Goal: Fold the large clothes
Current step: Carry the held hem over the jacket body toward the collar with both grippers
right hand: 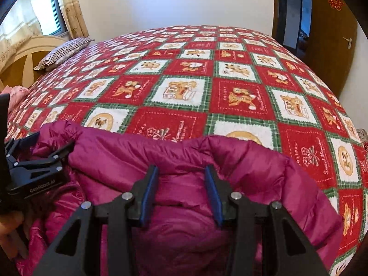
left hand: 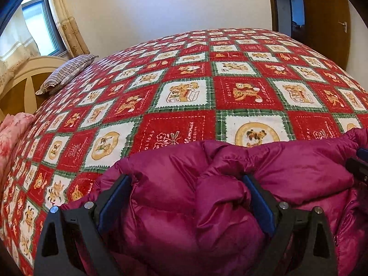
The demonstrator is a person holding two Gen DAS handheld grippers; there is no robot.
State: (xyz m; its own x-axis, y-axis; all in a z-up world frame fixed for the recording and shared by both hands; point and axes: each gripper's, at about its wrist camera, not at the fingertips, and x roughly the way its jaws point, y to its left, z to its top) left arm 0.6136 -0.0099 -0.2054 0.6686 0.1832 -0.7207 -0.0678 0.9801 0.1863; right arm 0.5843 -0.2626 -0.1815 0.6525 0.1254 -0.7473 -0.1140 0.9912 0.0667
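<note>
- The left gripper [left hand: 186, 197], with black fingers and blue pads, is seen spread very wide; a puffy bulge of the magenta quilted down jacket [left hand: 207, 195] sits between the pads, but the pads are not seen pressing on it, so nothing is judged to be held there.
- The right gripper [right hand: 181, 195] is seen partly closed, its blue pads set to either side of a ridge of the same jacket [right hand: 184, 156]; whether the pads pinch the fabric or merely straddle it cannot be told from the right wrist view.
- The jacket is found directly under and ahead of both pairs of jaws, bunched at the near edge of the bed, its puffed top edge running crosswise from one gripper to the other.
- That crosswise line is taken as the long axis: the garment stretches side to side, not away toward the far side of the bed.
- The left gripper [right hand: 43, 154] is also seen at the left margin of the right wrist view, at the left end of the garment, while the right gripper stands nearer its middle and right part; each end is thus nearer to its own hand.
- Part of a hand [right hand: 10, 225] is seen below the left gripper.
- Beyond the jacket, the red, white and green checked bedspread with bear motifs [left hand: 184, 87] lies bare toward the far wall, which leaves room for the garment to be spread or folded forward.
- A striped pillow [left hand: 66, 72] is seen well apart, at the far left by the headboard.
</note>
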